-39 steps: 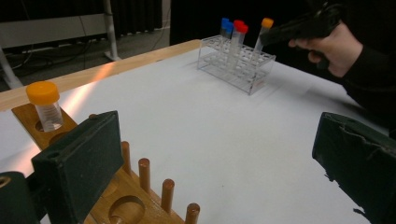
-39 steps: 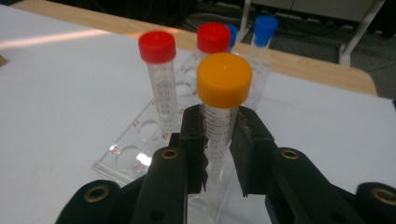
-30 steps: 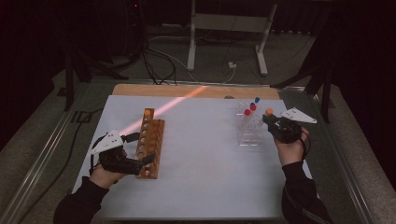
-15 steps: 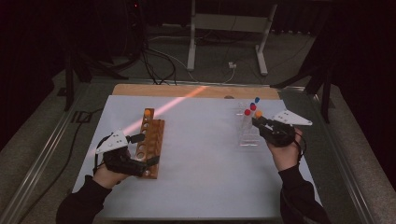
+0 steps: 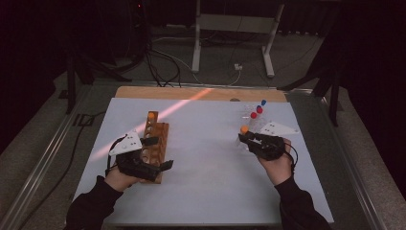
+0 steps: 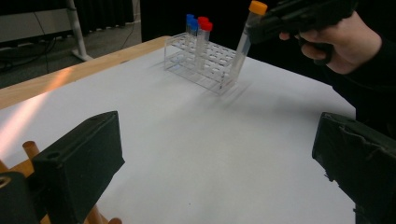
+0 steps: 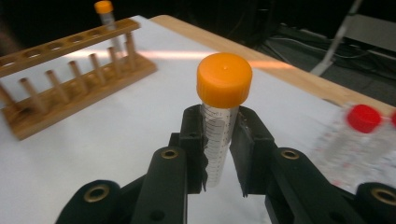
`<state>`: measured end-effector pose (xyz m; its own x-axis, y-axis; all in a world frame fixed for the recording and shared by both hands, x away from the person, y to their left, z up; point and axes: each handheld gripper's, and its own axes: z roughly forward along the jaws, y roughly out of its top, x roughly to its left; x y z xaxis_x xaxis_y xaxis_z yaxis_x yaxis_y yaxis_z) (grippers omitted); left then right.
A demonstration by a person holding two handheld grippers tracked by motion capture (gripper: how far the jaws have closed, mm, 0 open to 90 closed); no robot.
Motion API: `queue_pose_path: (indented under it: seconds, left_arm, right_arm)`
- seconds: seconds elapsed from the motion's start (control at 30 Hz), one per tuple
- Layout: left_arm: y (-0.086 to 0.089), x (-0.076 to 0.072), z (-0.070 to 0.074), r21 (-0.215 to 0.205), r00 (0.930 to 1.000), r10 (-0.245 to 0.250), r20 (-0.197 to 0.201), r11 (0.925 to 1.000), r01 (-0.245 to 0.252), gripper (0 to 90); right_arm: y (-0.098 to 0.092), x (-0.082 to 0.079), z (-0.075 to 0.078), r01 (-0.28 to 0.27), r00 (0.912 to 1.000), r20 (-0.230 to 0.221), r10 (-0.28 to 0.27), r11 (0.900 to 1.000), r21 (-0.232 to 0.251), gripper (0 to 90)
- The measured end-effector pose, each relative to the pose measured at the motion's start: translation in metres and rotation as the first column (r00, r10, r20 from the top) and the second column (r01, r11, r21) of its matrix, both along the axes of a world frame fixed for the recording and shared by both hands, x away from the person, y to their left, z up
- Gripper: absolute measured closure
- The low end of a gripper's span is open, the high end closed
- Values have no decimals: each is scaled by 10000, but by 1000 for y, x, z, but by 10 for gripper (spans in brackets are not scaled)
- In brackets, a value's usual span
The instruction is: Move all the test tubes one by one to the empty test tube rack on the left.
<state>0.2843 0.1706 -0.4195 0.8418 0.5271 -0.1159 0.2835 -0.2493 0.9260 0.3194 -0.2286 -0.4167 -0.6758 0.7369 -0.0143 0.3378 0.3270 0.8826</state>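
The right gripper point(image 7: 219, 154), squeezing the orange-capped tube point(image 7: 219, 116), has carried it away from the clear rack point(image 6: 201, 60), out over the desk point(image 5: 210, 158), while the left gripper point(image 5: 160, 153) waits wide open by the wooden rack point(image 5: 155, 139).

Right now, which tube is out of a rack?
The orange-capped tube clamped in the right gripper; the blue- and red-capped tubes stand in the clear rack.

A white rectangular table top point(image 5: 206, 191) with a pale wooden back edge point(image 5: 191, 92) — behind it, a grey metal stand point(image 5: 230, 33) and black cables point(image 5: 158, 62).
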Motion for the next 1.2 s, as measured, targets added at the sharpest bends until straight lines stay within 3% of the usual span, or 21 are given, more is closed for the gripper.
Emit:
queue_pose_path:
  seconds: [0.23,0.47,0.83,0.97,1.2]
  left_arm:
    - [-15,3,1,150,9994,-315,-115,9994,317,27]
    - [-29,5,3,120,9982,-586,-129,9982,587,28]
    - [-57,6,7,192,9926,-1214,75,9924,1213,56]
    - [-66,5,9,204,9901,-1392,155,9901,1388,81]
    - [-80,5,6,315,9839,-1773,233,9838,1765,216]
  right_arm:
    - [18,-9,-3,-802,9962,-330,805,9967,109,750]
    - [38,-21,-4,-1681,9848,-432,1681,9858,33,750]
    - [57,-30,-8,-2391,9692,-645,2379,9709,-123,750]
    - [62,-32,-9,-2567,9643,-715,2549,9663,-170,750]
    - [67,-36,-10,-2819,9571,-754,2797,9592,-202,750]
